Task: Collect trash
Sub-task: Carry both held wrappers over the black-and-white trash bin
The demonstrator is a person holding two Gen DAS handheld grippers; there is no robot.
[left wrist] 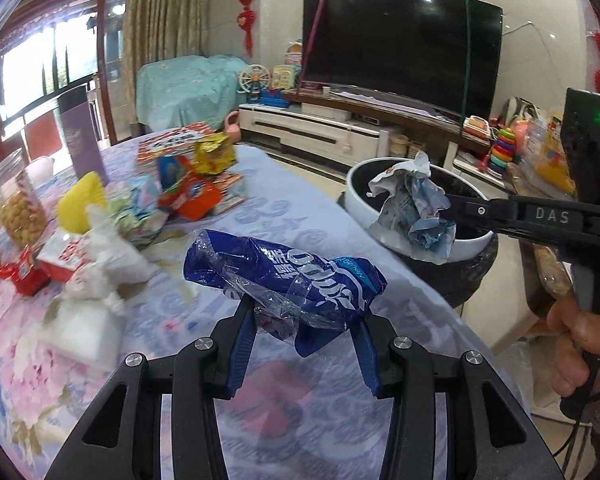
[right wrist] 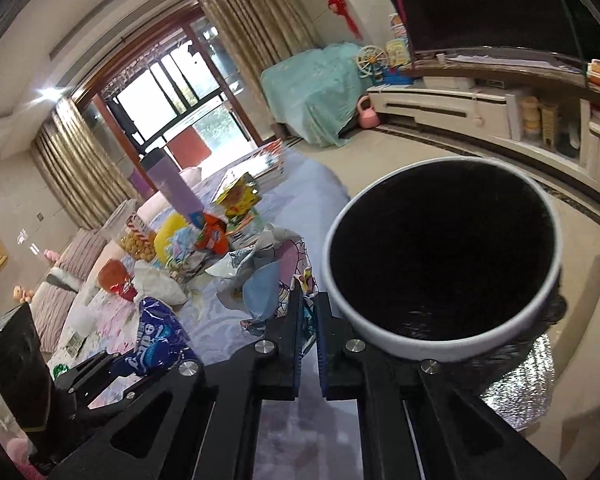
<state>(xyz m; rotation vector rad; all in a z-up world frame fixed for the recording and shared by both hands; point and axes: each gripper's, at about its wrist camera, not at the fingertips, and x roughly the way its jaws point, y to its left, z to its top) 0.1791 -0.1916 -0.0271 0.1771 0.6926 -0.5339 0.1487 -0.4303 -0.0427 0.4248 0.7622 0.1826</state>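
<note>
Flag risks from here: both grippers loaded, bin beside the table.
1. The right gripper pinches only an edge of the crumpled wrapper; it may slip and land outside the bin.
2. The blue bag in the left gripper is slick, loose plastic and could slide free.
3. The two grippers are close together near the bin and may collide.

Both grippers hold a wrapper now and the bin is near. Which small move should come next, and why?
Probably carry the right gripper a little further over the trash bin, then open its jaws. They are shut on the crumpled wrapper, which in the left wrist view hangs at the near rim, partly outside the mouth. The left gripper with the blue wrapper is above the table, so it can follow.
</note>
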